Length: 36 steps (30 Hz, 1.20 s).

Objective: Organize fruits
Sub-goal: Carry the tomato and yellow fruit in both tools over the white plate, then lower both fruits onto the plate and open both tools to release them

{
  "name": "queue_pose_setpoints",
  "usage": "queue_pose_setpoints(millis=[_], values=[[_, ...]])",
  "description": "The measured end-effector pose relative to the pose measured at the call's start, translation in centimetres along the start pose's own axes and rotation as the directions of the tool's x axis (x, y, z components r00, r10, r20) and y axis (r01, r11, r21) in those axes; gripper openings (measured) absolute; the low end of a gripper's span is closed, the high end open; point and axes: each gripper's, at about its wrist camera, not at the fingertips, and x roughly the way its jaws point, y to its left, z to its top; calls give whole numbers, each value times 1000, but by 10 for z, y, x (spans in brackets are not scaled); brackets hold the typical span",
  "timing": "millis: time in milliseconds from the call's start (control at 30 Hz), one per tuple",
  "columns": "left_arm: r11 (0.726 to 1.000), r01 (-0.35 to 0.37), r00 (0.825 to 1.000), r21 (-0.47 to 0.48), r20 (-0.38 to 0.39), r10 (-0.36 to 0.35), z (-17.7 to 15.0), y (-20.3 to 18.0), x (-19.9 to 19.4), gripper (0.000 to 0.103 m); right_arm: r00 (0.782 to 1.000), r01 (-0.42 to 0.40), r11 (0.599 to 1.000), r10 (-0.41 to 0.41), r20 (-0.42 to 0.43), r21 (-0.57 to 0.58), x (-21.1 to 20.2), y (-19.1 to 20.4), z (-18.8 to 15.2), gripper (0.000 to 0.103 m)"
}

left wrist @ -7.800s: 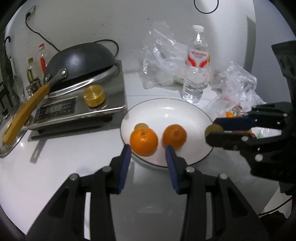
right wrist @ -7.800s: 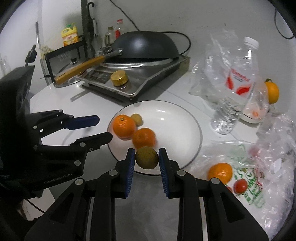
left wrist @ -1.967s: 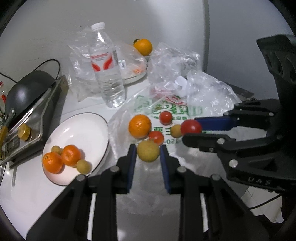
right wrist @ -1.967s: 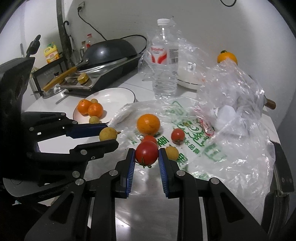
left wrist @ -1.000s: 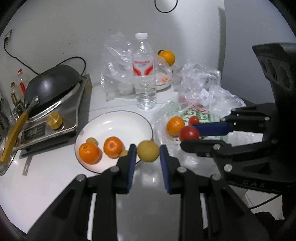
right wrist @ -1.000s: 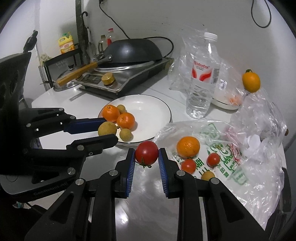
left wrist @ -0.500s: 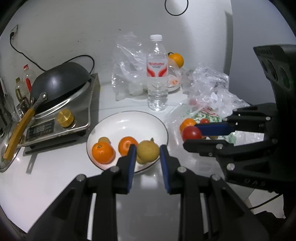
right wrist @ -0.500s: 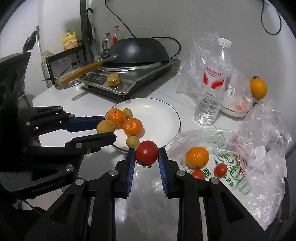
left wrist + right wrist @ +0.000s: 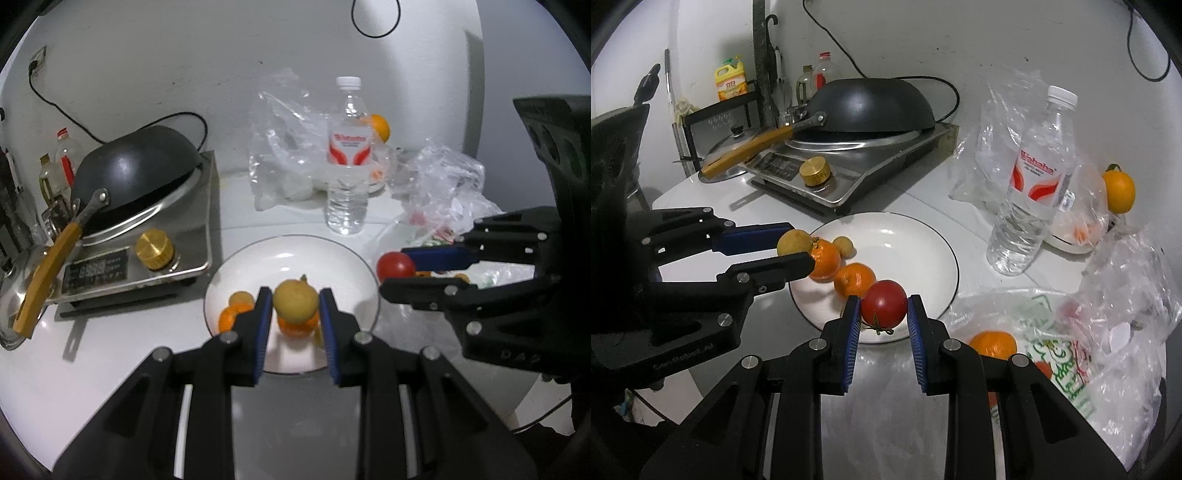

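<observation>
Grippers both loaded, each held above the near side of the white plate (image 9: 916, 236). Left gripper (image 9: 295, 301) is clenched on a yellow-green round fruit (image 9: 295, 300), blue pads pressing it from both sides; in the right wrist view the same fruit (image 9: 793, 242) sits at the tips of that gripper (image 9: 798, 251), over the plate's left rim. Right gripper (image 9: 882, 308) is clamped on a red tomato (image 9: 884, 303), stem and calyx pointing down, over the plate's near rim; from the left wrist view the tomato (image 9: 395, 266) hangs just off the plate's right edge (image 9: 369, 273).

On the plate: two oranges side by side, one (image 9: 824, 259) just behind the left gripper's tips, the other (image 9: 855, 278) just behind the tomato. A small tan fruit (image 9: 846, 245) lies touching the first orange on its far side. Rest of the plate is bare and white with a thin dark rim.

Right of the plate, a printed plastic bag (image 9: 1063, 354) lies flat on the white table (image 9: 916, 199) with a loose orange (image 9: 993, 343) on it, near the right gripper's finger. A bit of red shows beside that finger; cannot tell what it is.

Beyond the plate: clear water bottle (image 9: 1030, 192) with red-and-white label, upright, crumpled clear bags behind it. A further orange (image 9: 1118, 192) sits at the far right. Far left: induction cooker (image 9: 849, 173) with a brass knob (image 9: 814, 171), and a black wok (image 9: 868, 107) upside down on top, wooden handle pointing left.
</observation>
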Motion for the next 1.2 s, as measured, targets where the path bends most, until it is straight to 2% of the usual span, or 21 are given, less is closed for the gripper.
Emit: queue_pose_setpoints(millis=[600,900,1200], values=[[1000,-6,1000,-7,-13,6,19,28,50,26,1000,-4,1000,4,-13,30,42,-20,25,27],[1000,-14,998,-16,-54,13,22,37,85,27,1000,-8,999,9,-20,44,62,-33,34,27],[998,-49,992,50,-115,54,21,33,117,27,999,-10,998,13,-42,54,80,-37,33,27]])
